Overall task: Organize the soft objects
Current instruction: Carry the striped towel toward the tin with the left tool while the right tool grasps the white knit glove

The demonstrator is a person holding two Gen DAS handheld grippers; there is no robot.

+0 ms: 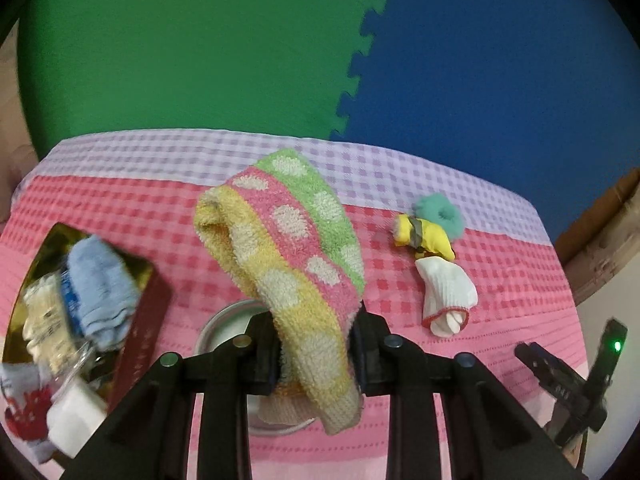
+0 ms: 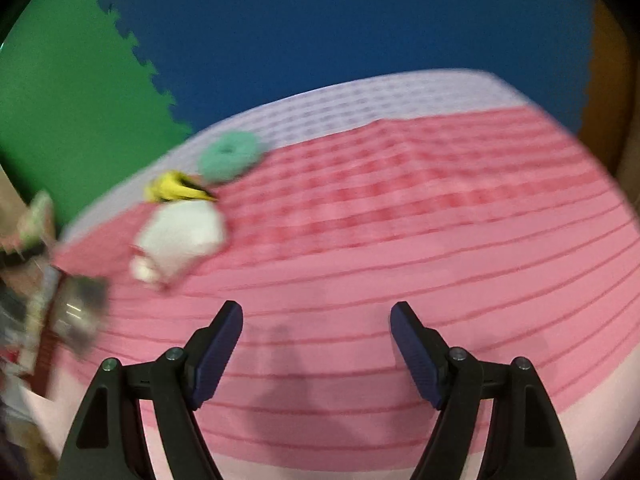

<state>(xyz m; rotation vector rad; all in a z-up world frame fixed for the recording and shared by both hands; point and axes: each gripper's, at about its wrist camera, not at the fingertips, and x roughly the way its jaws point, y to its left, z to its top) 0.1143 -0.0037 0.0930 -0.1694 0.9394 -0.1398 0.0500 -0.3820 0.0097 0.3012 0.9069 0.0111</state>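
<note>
The left gripper [image 1: 316, 344] clamps a folded dotted towel [image 1: 288, 256], lifted over the round tin [image 1: 218, 328] near the box [image 1: 136, 320]. Soft and light, it sags; grip mid-fold. The right gripper [image 2: 316, 354] gapes empty.

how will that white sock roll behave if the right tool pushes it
The white sock looks soft and bundled, so it would probably squash and slide on the cloth rather than roll far. Its folded end looks loose and may unfurl. The yellow sock seems to touch it and might shift too.
</note>
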